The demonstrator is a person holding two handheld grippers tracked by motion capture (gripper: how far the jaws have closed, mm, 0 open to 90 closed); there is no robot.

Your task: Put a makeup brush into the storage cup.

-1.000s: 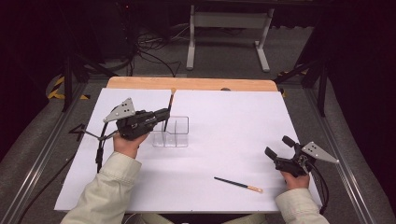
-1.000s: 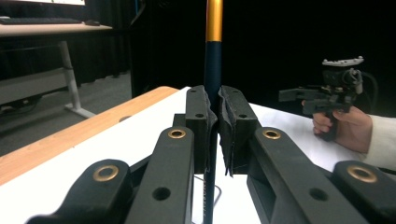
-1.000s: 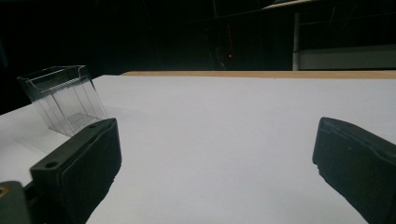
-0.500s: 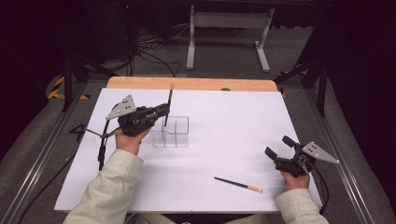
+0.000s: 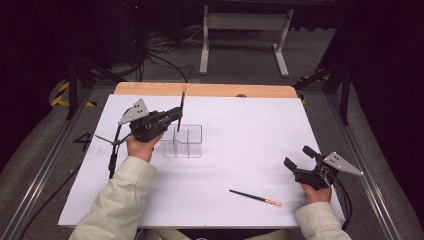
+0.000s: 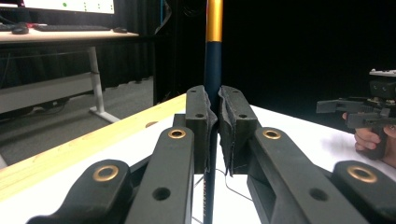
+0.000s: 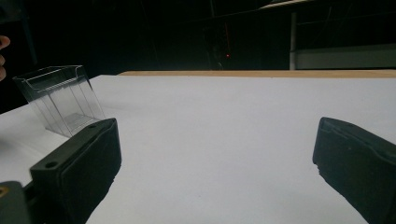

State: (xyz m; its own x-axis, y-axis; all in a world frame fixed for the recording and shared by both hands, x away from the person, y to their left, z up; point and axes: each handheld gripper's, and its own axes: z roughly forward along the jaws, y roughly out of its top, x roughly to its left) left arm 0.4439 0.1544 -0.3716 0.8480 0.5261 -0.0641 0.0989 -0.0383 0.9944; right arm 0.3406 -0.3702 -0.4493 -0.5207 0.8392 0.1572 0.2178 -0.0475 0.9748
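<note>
Dark blue along most of its length, with a gold band near the upper end, the pen [image 6: 213, 60] stood upright between the jaws of the left gripper [image 6: 214, 116], which were pressed together on its shaft. In the left gripper view the barrel ran straight up through the narrow slot between the two black pads, and faint lettering showed low on it, too small to read. From the high view the same pen [image 5: 180, 109] appeared as a thin dark stick, slightly tilted, with a paler tip at the top. It was held above the left part of the clear holder [image 5: 183, 141], a transparent plastic box with dividers that stood on the white sheet covering the bench [image 5: 250, 135]. Whether the pen's lower end was inside a compartment or just over the rim could not be told.

A second pen [image 5: 255, 197], dark with an orange-gold end, lay flat on the white sheet near the front edge, well apart from the holder. The right gripper [image 5: 300, 162] rested just to the right of it at the bench's right edge, its jaws wide apart with nothing between them. The right gripper view looked across bare white surface toward the clear holder [image 7: 60, 98].
</note>
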